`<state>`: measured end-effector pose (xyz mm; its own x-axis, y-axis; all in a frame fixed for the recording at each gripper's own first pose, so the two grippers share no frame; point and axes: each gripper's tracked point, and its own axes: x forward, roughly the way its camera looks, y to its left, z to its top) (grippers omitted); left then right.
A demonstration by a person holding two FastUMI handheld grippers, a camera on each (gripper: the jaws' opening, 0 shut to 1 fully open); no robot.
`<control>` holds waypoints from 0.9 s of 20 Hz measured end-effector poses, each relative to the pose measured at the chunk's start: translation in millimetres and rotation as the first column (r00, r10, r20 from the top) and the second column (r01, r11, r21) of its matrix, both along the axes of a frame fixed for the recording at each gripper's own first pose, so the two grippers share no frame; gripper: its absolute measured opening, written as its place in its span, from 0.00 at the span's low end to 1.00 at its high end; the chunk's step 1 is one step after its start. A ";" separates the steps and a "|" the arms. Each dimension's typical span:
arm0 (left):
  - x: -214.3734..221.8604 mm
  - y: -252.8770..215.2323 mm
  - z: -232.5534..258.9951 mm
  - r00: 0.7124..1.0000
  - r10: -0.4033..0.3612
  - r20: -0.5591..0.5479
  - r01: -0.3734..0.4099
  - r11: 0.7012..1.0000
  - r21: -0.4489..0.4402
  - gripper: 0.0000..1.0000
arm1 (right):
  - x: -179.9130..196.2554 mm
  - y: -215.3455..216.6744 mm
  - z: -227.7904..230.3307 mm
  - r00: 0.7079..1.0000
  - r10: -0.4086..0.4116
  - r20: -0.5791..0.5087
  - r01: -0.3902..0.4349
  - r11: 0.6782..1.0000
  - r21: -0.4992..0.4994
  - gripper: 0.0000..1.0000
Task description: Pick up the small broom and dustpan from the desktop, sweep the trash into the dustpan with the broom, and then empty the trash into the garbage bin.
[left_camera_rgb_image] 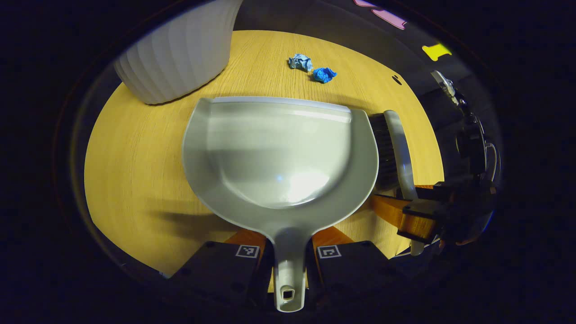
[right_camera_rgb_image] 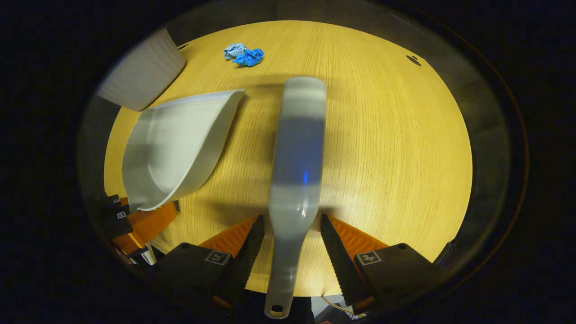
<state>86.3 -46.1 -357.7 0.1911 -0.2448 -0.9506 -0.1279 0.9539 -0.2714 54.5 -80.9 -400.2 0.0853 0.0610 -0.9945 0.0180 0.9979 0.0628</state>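
Wood tabletop [right_camera_rgb_image: 382, 148], dark booth behind. Left gripper [left_camera_rgb_image: 289, 254] pinches the dustpan [left_camera_rgb_image: 279, 153] handle, both fingers on it; pan mouth faces two crumpled blue scraps [left_camera_rgb_image: 313, 68] near the far edge. Right gripper [right_camera_rgb_image: 288, 252] straddles the broom [right_camera_rgb_image: 298, 148] handle with gaps either side, so not clamped yet. Bin [left_camera_rgb_image: 180, 49] sits at the far left corner. Advice: close squarely on the handle, keep the pan lip flat, sweep scraps toward it.
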 end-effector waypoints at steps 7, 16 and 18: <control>0.6 -0.2 0.1 1.000 -0.028 -0.007 0.028 1.000 0.011 0.30 | 10.7 -7.2 -1.3 0.998 0.029 -0.060 -0.024 0.996 0.089 0.30; -12.8 7.5 0.0 0.991 -0.078 -0.107 0.077 0.997 -0.010 0.31 | 99.6 -59.3 18.9 0.979 0.178 0.095 -0.178 0.984 -0.015 0.30; -15.0 14.4 2.3 0.986 -0.102 -0.134 0.101 0.995 -0.013 0.31 | 134.4 -65.5 24.9 0.966 0.214 0.148 -0.209 0.977 -0.049 0.29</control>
<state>71.3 -31.7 -355.3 0.0352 -0.2626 -0.9643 -0.0663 0.9621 -0.2644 188.9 -146.4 -375.3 0.2239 0.0610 -0.9727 -0.2006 0.9796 0.0153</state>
